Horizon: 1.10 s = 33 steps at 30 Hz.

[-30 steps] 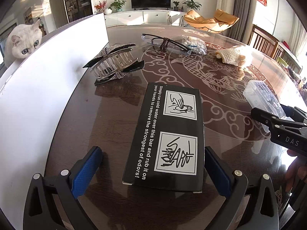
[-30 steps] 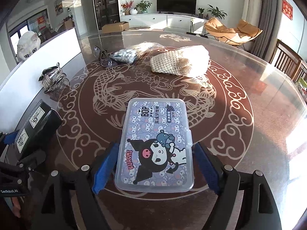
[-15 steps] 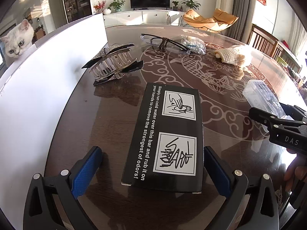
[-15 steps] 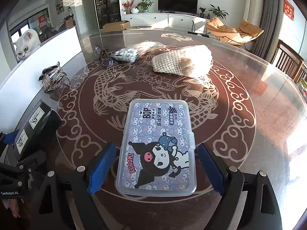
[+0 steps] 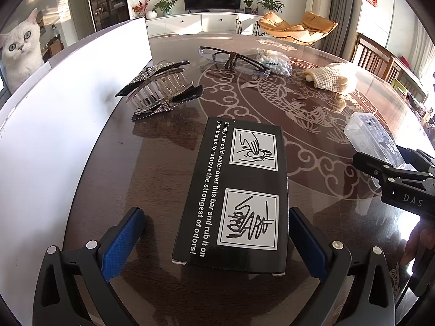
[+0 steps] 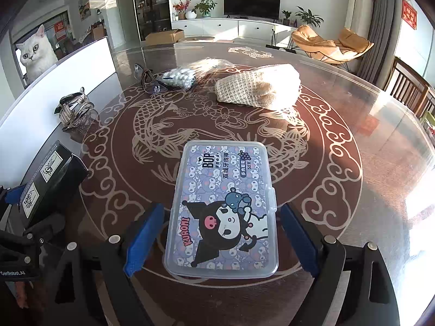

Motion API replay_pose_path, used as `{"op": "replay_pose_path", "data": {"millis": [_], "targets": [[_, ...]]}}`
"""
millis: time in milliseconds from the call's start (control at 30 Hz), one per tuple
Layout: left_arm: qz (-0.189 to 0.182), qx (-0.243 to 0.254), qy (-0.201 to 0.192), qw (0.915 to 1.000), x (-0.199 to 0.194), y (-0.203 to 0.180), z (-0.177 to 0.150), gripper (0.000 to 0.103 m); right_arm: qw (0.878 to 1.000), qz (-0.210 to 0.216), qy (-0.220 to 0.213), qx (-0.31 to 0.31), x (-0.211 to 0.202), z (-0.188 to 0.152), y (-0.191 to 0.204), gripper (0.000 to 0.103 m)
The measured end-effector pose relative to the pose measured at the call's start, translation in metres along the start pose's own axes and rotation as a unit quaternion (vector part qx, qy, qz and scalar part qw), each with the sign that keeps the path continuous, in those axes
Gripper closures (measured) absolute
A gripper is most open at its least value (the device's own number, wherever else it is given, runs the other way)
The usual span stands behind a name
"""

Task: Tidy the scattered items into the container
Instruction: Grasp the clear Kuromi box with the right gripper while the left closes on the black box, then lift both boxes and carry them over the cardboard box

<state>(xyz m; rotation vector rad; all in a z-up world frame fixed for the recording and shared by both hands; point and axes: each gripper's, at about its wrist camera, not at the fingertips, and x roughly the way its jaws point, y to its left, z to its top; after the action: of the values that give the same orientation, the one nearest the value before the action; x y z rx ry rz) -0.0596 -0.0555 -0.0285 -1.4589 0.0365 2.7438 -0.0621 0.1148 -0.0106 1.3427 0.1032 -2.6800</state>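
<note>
Left gripper [image 5: 214, 236], jaws apart, straddles a matte black cardboard box [image 5: 233, 190] lying flat on the glossy table [image 5: 163, 190]; right gripper [image 6: 220, 233], jaws apart, straddles a clear hard-plastic case [image 6: 223, 212] with rounded corners. Neither is clamped. No container is identifiable. Risk: the smooth case may skid or pop from the pads on the slick surface if squeezed off-centre. A toothed rhinestone hair claw [image 5: 160, 89], glasses [image 5: 231, 59] and knitted pouch [image 6: 258, 89] lie beyond
</note>
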Motion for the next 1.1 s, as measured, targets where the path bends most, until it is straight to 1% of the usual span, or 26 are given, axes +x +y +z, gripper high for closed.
{"op": "replay_pose_path", "data": {"millis": [33,67,100,133,167,200,233,300,333,400,533,667,767,867,933,1000,1100], "targets": [[-0.004,0.004,0.001,1.0000,0.000,0.000,0.000,0.000,1.000,0.003,0.000,-0.004,0.000,0.000,0.000,0.014],[-0.008,0.005,-0.001,1.0000,-0.001,0.001,-0.001,0.000,1.000,0.004,-0.002,-0.014,-0.001,-0.001,0.000,0.017],[-0.007,0.005,-0.007,0.9999,-0.002,0.001,-0.001,0.009,1.000,0.007,-0.003,-0.016,-0.003,-0.002,-0.003,0.024],[-0.015,0.009,-0.024,0.9996,-0.007,0.000,-0.003,0.038,1.000,0.007,-0.007,-0.012,-0.007,-0.004,-0.007,0.042],[-0.013,0.020,-0.030,0.9993,-0.011,-0.003,-0.004,0.045,1.000,0.010,-0.005,-0.004,-0.010,-0.005,-0.012,0.042],[-0.016,0.024,-0.027,0.9992,-0.012,-0.004,-0.004,0.045,1.000,0.022,-0.001,0.009,-0.013,-0.006,-0.018,0.042],[-0.030,0.019,-0.028,0.9990,-0.013,-0.002,-0.005,0.045,0.999,0.029,0.000,0.018,-0.016,-0.008,-0.023,0.042],[-0.059,-0.003,-0.023,0.9980,-0.018,0.003,-0.007,0.045,0.999,0.033,-0.005,0.020,-0.025,-0.012,-0.028,0.042],[-0.071,-0.015,-0.024,0.9971,-0.023,0.005,-0.008,0.045,0.999,0.042,-0.010,0.024,-0.032,-0.013,-0.030,0.042],[-0.079,-0.019,-0.031,0.9962,-0.035,0.005,-0.009,0.045,0.998,0.059,-0.019,0.025,-0.045,-0.011,-0.028,0.042],[-0.093,-0.039,-0.052,0.9935,-0.065,0.019,0.003,0.045,0.995,0.097,-0.026,-0.006,-0.062,0.004,0.003,0.042],[-0.095,-0.064,-0.074,0.9907,-0.100,0.057,0.023,0.045,0.987,0.153,-0.040,-0.026,-0.076,0.032,0.050,0.042],[-0.068,-0.078,-0.091,0.9905,-0.125,0.101,0.036,0.045,0.979,0.190,-0.056,-0.054,-0.086,0.061,0.095,0.042],[-0.024,-0.091,-0.096,0.9909,-0.136,0.153,0.050,0.045,0.968,0.221,-0.070,-0.091,-0.094,0.093,0.148,0.042],[0.001,-0.108,-0.090,0.9901,-0.134,0.190,0.058,0.045,0.961,0.237,-0.079,-0.121,-0.096,0.116,0.187,0.042],[0.015,-0.131,-0.080,0.9881,-0.126,0.225,0.066,0.045,0.952,0.251,-0.086,-0.151,-0.093,0.138,0.226,0.042],[0.036,-0.151,-0.060,0.9861,-0.105,0.264,0.077,0.045,0.942,0.255,-0.095,-0.196,-0.080,0.166,0.281,0.042]]}}
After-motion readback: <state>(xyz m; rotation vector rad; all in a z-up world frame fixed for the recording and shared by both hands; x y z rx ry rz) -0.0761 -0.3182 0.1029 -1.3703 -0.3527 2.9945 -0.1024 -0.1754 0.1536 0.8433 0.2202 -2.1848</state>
